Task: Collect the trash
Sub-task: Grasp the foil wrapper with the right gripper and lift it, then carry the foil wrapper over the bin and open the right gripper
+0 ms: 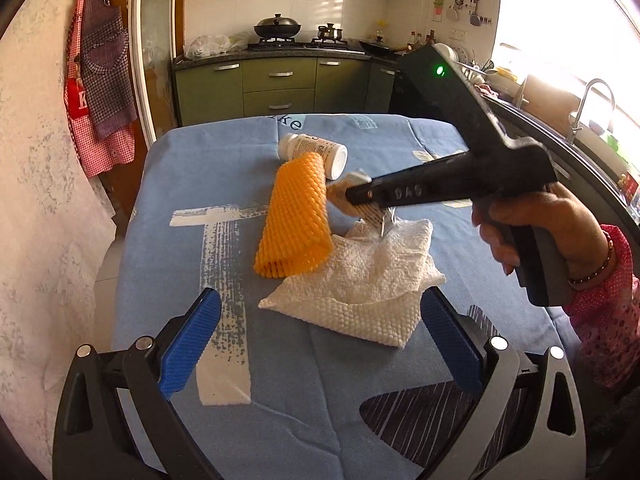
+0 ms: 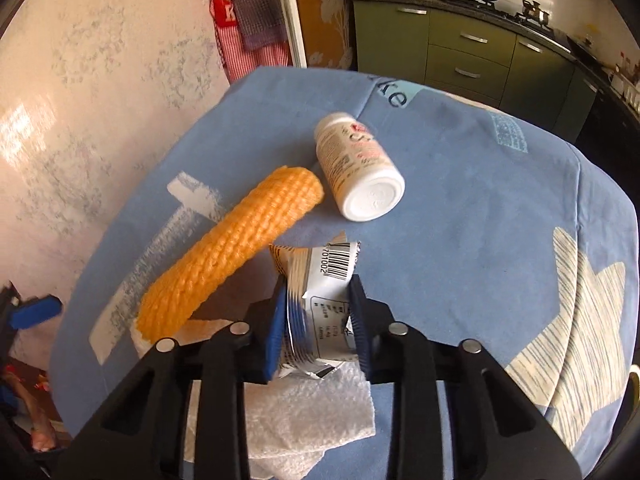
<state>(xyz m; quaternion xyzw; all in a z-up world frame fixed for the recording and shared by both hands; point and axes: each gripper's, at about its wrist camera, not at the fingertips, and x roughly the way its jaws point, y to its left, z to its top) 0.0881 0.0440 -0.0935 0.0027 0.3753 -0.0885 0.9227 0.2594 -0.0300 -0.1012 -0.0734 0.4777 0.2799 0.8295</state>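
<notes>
A crumpled silver-white wrapper (image 2: pixel 320 280) with a barcode sits between the blue pads of my right gripper (image 2: pixel 318 316), which is shut on it just above the table. Seen from the left wrist view, that right gripper (image 1: pixel 354 196) reaches in from the right over a white paper towel (image 1: pixel 360 280). An orange foam net sleeve (image 1: pixel 294 216) lies left of the wrapper. Behind it a white pill bottle (image 1: pixel 320 152) lies on its side. My left gripper (image 1: pixel 320 300) hovers open near the towel's front edge, nothing between its fingers.
A blue patterned cloth (image 1: pixel 280 420) covers the table. A person's hand (image 1: pixel 552 232) in a pink sleeve holds the right gripper. Aprons (image 1: pixel 100 80) hang on the wall at left. Green kitchen cabinets (image 1: pixel 280 88) stand behind and a sink tap (image 1: pixel 592 100) at right.
</notes>
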